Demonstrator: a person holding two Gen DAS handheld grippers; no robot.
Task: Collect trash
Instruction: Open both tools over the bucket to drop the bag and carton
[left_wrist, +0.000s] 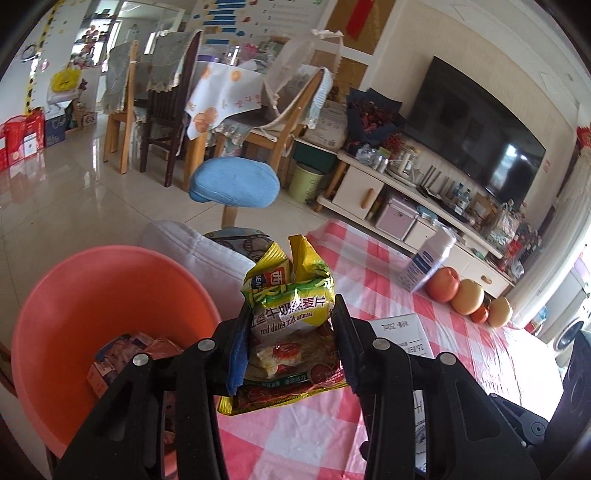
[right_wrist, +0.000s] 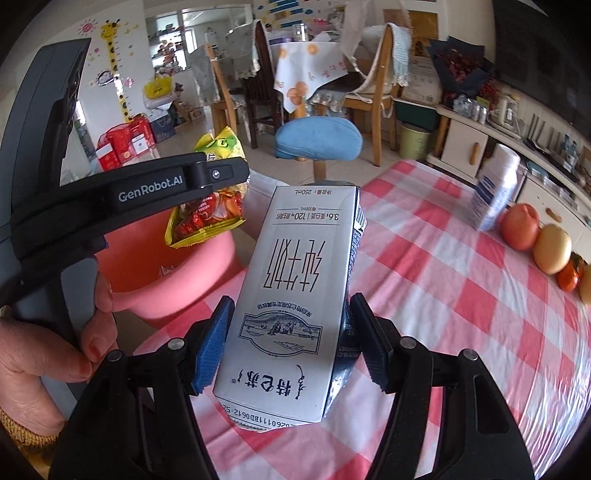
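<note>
Left wrist — oatmeal packet (left_wrist: 291, 314) "red dates milk oatmeal", clamped

Your left gripper (left_wrist: 291, 332) arms run off the bottom edge and cover the lower basin (left_wrist: 110, 288) and part of the trash in it; the packet (left_wrist: 288, 314) sides sit behind the finger pads. Your paper (left_wrist: 402, 336) is half hidden, its print too small to read. Your right gripper (right_wrist: 290, 343) arms are likewise cut off below; the carton (right_wrist: 295, 295) bottom edge is blurred. Your far carton (right_wrist: 495, 188) and fruit (right_wrist: 552, 249) are motion-blurred, the last fruit cropped at the right edge.
</note>
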